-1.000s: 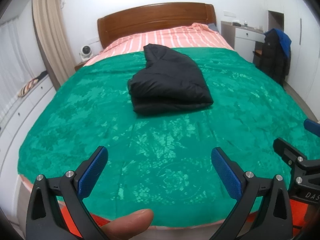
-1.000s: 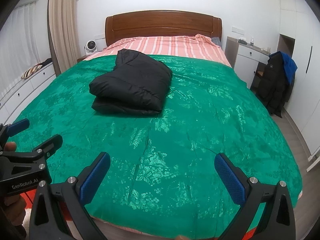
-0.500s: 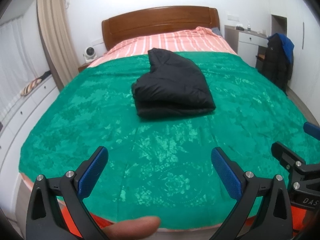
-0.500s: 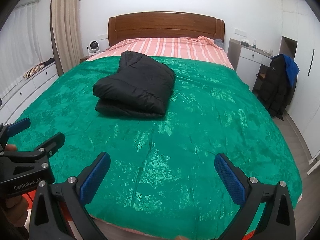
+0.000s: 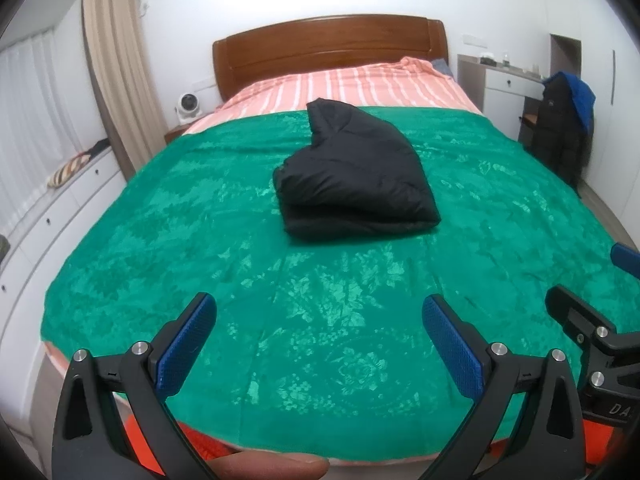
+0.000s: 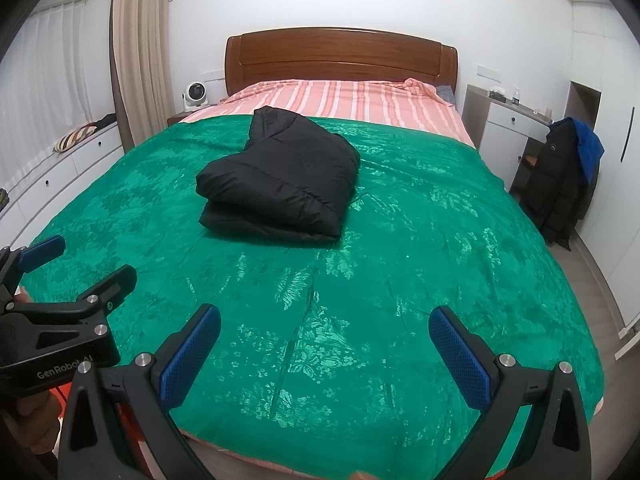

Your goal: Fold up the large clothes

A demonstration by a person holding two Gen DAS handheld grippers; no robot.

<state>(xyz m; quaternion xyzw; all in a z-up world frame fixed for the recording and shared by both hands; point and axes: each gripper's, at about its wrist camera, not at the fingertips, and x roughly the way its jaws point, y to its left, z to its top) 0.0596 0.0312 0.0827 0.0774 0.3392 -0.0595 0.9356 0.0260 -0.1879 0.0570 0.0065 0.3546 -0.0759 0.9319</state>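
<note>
The puffy black jacket (image 5: pixel 352 184), folded into a thick bundle, is lying on the shiny green patterned bedspread (image 5: pixel 320 300), sitting toward twelve o'clock of both grippers and well apart from them. Its folded edge is facing the foot of the bed and a narrower flap is pointing toward the pink striped sheet (image 5: pixel 352 86) under the brown wooden headboard (image 5: pixel 328 46). The left gripper (image 5: pixel 318 340) is hovering over the near edge of the bedspread, its blue-padded fingers (image 5: pixel 186 342) spread wide and gripping nothing. The right gripper (image 6: pixel 324 350) is hanging at the same edge, at three o'clock of the left one, jaws also spread wide and empty. A fingertip is showing at six o'clock in the left view. A dark coat with a blue hood (image 6: pixel 564 176) is hanging at two o'clock by the white desk (image 6: pixel 504 136).
</note>
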